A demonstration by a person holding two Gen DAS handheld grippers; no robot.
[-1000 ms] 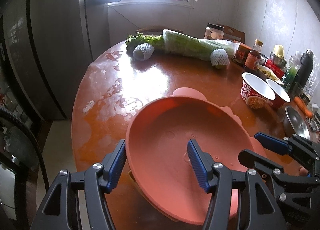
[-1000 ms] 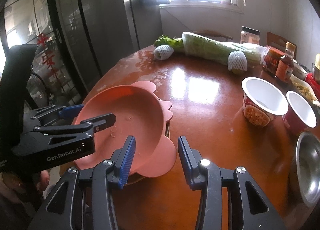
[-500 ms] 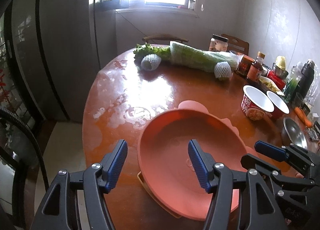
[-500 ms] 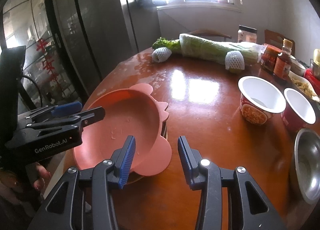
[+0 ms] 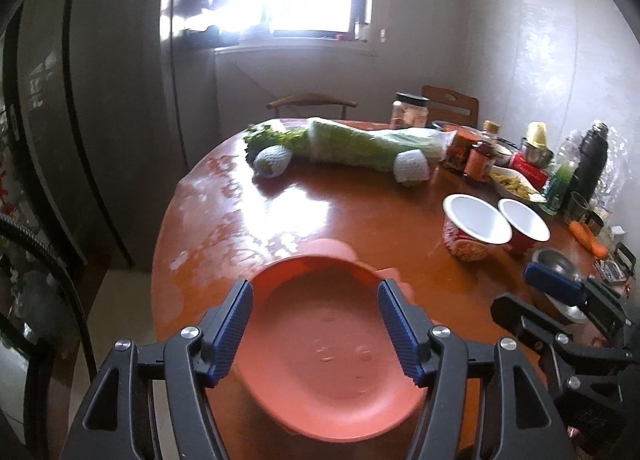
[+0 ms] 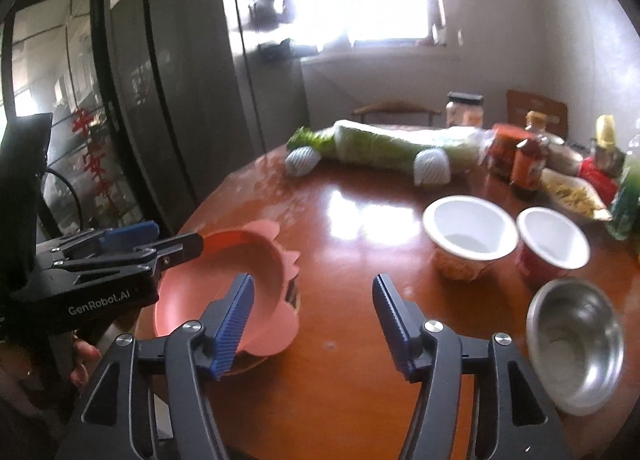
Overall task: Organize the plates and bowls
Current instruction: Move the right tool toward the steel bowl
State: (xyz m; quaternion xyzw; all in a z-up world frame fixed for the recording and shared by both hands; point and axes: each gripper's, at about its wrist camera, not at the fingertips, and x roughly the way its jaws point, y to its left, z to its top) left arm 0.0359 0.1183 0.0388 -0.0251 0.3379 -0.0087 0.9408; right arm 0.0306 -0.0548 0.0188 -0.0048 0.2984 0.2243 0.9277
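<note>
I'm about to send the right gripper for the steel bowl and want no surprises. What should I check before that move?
1. Right gripper open, holding nothing: ok.
2. Left gripper open, clear of the pink plate: ok.
3. Pink plate settled on the dish beneath it: cannot tell, mostly hidden.
4. Steel bowl upright and looks empty: ok.
5. Two instant noodle cups stand just behind the bowl, little room: not ok.
6. Table between gripper and bowl unobstructed: ok.
</note>
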